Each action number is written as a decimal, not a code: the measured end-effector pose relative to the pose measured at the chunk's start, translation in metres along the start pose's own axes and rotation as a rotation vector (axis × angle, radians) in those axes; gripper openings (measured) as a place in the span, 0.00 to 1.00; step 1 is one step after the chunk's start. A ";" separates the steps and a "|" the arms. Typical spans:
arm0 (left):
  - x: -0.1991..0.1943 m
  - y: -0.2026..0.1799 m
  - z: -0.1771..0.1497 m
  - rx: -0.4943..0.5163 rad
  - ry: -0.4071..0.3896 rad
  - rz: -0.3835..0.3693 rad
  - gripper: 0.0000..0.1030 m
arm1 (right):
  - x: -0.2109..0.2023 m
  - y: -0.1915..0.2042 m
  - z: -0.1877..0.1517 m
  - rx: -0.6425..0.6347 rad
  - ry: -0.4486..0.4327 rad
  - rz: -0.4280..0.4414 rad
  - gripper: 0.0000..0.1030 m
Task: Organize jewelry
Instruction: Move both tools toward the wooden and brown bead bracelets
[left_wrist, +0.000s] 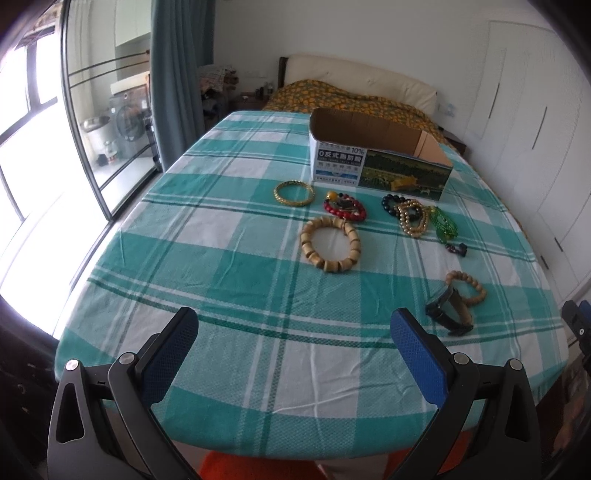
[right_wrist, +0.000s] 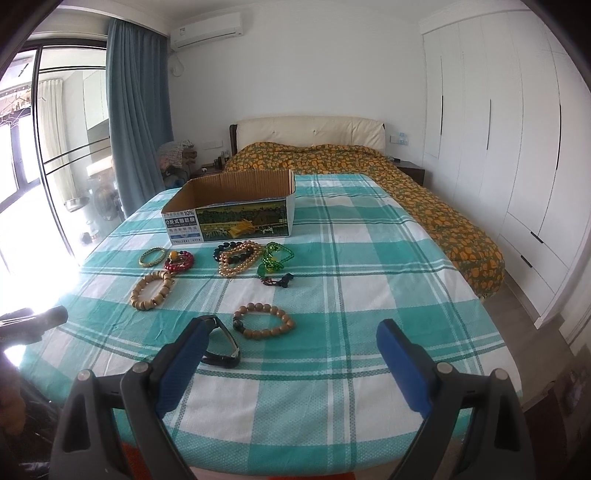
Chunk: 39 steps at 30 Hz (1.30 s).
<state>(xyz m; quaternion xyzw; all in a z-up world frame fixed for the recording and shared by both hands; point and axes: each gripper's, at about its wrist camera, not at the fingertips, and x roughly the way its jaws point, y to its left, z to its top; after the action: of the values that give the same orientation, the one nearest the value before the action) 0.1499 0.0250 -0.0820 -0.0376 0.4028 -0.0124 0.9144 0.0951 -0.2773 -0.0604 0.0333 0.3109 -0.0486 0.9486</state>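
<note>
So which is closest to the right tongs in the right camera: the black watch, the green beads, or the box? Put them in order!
1. The black watch, lying right by the left finger of the right tongs.
2. The green beads, mid-table, ahead.
3. The cardboard box, farthest, at the back and slightly left.
</note>
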 end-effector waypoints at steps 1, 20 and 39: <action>0.004 0.000 0.002 0.000 0.003 0.002 1.00 | 0.006 -0.002 0.001 0.004 0.009 0.002 0.92; 0.123 -0.003 0.048 0.016 0.101 0.016 1.00 | 0.122 -0.008 0.001 -0.095 0.121 0.031 0.92; 0.185 -0.003 0.043 0.064 0.117 0.050 1.00 | 0.177 -0.003 -0.007 -0.115 0.291 0.088 0.91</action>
<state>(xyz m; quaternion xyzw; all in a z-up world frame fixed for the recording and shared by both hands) 0.3070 0.0150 -0.1892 0.0027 0.4558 -0.0048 0.8901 0.2323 -0.2922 -0.1711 -0.0006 0.4456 0.0162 0.8951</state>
